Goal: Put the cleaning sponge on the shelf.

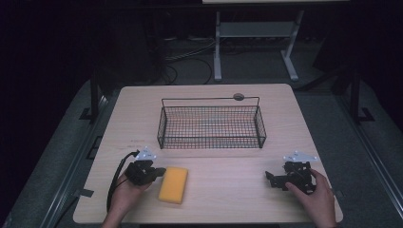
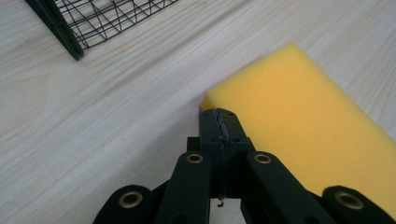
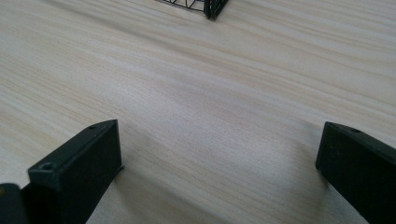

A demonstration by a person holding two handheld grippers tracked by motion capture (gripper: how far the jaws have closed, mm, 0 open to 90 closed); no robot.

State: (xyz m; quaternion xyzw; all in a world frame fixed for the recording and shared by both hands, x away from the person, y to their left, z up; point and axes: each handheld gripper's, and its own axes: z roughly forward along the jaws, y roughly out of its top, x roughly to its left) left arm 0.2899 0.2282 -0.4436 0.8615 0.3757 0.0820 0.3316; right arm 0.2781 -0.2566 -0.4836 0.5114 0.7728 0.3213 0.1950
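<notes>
A yellow sponge [image 1: 173, 184] lies flat on the light wooden table [image 1: 209, 194], near the front left. My left gripper [image 1: 159, 172] rests just left of it, jaws pressed together with nothing between them, tips touching or almost touching the sponge's near corner [image 2: 299, 116]. In the left gripper view the shut left gripper [image 2: 220, 121] sits at that corner. A black wire basket [image 1: 211, 124] stands empty at the table's middle back. My right gripper [image 1: 271, 179] rests at the front right, held by a hand, with its jaws wide apart over bare wood [image 3: 219, 154].
The basket's corner [image 2: 70, 42] shows up-left in the left gripper view, and another basket corner [image 3: 212, 7] at the top of the right gripper view. A small round grey disc [image 1: 238, 97] sits behind the basket. Dark floor, cables and a table frame [image 1: 256, 42] lie beyond.
</notes>
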